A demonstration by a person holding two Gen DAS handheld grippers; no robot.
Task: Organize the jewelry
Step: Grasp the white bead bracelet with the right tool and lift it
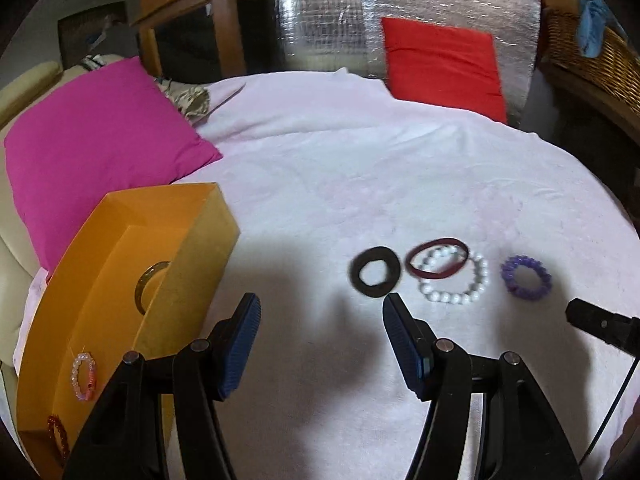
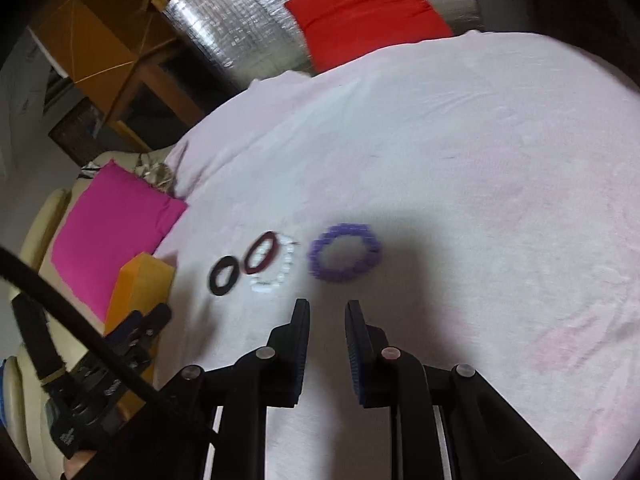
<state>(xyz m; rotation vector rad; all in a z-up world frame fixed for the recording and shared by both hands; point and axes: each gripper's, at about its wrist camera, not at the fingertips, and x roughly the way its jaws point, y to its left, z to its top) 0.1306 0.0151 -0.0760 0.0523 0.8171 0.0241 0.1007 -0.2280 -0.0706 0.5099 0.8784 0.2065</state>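
Observation:
Several bracelets lie in a row on the white cloth (image 1: 360, 160): a black ring (image 1: 375, 272), a dark red band (image 1: 437, 258) overlapping a white bead bracelet (image 1: 456, 280), and a purple bead bracelet (image 1: 526, 278). An orange box (image 1: 160, 240) at the left holds a pink bead bracelet (image 1: 84, 376), a red bead bracelet (image 1: 58, 436) and a dark bangle (image 1: 150, 284). My left gripper (image 1: 320, 320) is open and empty, just short of the black ring. My right gripper (image 2: 327, 316) is open a little and empty, just short of the purple bracelet (image 2: 344, 253).
A magenta cushion (image 1: 100, 152) lies behind the box, a red cushion (image 1: 444, 64) at the cloth's far edge against a silver foil panel (image 1: 400, 4). A wicker basket (image 1: 592, 60) stands at the far right. A wooden cabinet (image 1: 192, 32) is at the back left.

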